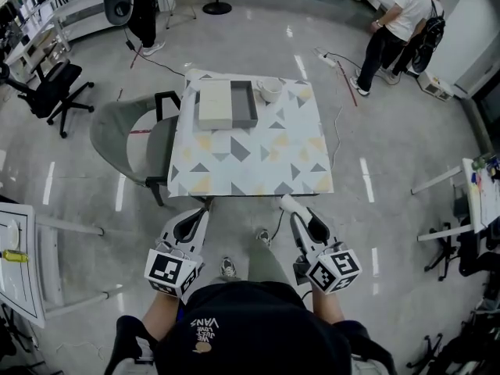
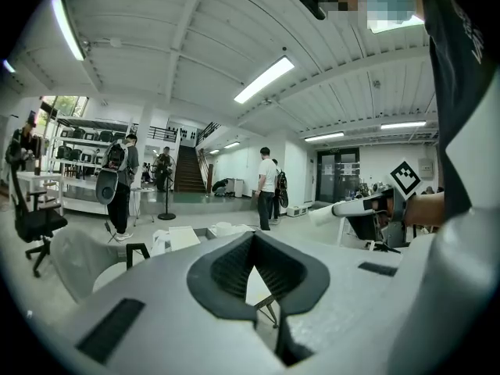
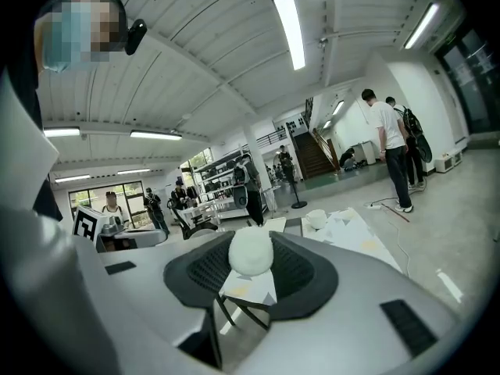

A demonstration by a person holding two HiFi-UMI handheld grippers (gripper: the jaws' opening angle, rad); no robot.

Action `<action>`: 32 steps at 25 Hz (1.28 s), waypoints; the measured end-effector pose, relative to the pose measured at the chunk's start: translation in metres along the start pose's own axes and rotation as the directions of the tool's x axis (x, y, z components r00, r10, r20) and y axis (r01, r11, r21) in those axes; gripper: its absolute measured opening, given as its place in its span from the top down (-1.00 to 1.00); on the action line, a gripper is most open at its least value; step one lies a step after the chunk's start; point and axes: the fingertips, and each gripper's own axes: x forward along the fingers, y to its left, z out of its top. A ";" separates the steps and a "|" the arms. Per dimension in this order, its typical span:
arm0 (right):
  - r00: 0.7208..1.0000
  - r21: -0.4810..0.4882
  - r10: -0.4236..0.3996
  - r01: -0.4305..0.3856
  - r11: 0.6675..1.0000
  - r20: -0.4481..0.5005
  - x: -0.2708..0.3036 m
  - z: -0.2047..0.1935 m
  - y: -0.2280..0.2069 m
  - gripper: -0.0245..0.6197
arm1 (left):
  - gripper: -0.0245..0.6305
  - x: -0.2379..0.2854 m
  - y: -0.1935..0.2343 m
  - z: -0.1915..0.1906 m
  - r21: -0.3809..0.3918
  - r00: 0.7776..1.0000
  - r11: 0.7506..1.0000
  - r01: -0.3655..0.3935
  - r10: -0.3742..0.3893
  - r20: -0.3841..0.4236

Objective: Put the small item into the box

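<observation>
The small item (image 1: 287, 202) is a white, rounded lump pinched at the tips of my right gripper (image 1: 291, 209), which is shut on it in the air short of the table's near edge. In the right gripper view the small item (image 3: 250, 252) fills the gap between the dark pads. My left gripper (image 1: 201, 212) hangs level beside it, shut and empty, with the tips touching. The grey box (image 1: 248, 106) stands at the far side of the patterned table (image 1: 258, 158), and a flat white slab (image 1: 215, 104) covers its left part. A white bowl (image 1: 269, 90) sits right of the box.
A grey chair (image 1: 117, 135) stands at the table's left side, and a black office chair (image 1: 51, 88) further left. Two people (image 1: 398, 22) stand at the back right near a floor cable (image 1: 340, 65). White tables flank me, one left (image 1: 19, 260) and one right (image 1: 480, 190).
</observation>
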 end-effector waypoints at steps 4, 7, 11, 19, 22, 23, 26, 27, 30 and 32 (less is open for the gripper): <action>1.000 0.001 0.003 -0.003 1.000 -0.008 0.020 0.002 -0.009 0.52 | 0.91 0.010 0.011 -0.004 -0.013 1.000 1.000 -0.009 0.009 -0.013; 1.000 -0.006 0.022 -0.022 1.000 -0.005 0.040 0.010 -0.017 0.52 | 0.91 0.023 0.021 -0.001 -0.012 0.999 0.999 -0.030 0.030 -0.014; 0.999 -0.009 0.053 -0.053 0.999 -0.007 0.068 0.020 -0.032 0.52 | 0.91 0.046 0.032 0.007 -0.004 0.998 0.998 -0.059 0.059 -0.014; 0.992 -0.016 0.122 -0.123 0.992 -0.033 0.125 0.044 -0.083 0.52 | 0.91 0.114 0.044 0.024 -0.011 0.993 0.993 -0.116 0.115 -0.013; 0.988 -0.022 0.150 -0.151 0.988 -0.047 0.146 0.050 -0.102 0.52 | 0.91 0.140 0.048 0.029 -0.015 0.990 0.990 -0.138 0.138 -0.011; 0.986 -0.027 0.159 -0.161 0.987 -0.053 0.152 0.052 -0.108 0.52 | 0.91 0.148 0.049 0.031 -0.017 0.989 0.989 -0.146 0.146 -0.010; 0.981 -0.043 0.183 -0.186 0.982 -0.066 0.171 0.057 -0.125 0.52 | 0.91 0.170 0.050 0.034 -0.026 0.985 0.985 -0.172 0.172 -0.008; 0.979 -0.051 0.190 -0.194 0.980 -0.071 0.177 0.058 -0.130 0.52 | 0.91 0.177 0.050 0.035 -0.028 0.984 0.983 -0.180 0.179 -0.006; 0.974 -0.080 0.202 -0.210 0.974 -0.097 0.194 0.055 -0.147 0.52 | 0.91 0.196 0.047 0.037 -0.028 0.982 0.981 -0.191 0.191 -0.003; 0.972 -0.093 0.201 -0.212 0.973 -0.120 0.207 0.050 -0.157 0.52 | 0.91 0.207 0.046 0.036 -0.030 0.982 0.982 -0.189 0.189 -0.004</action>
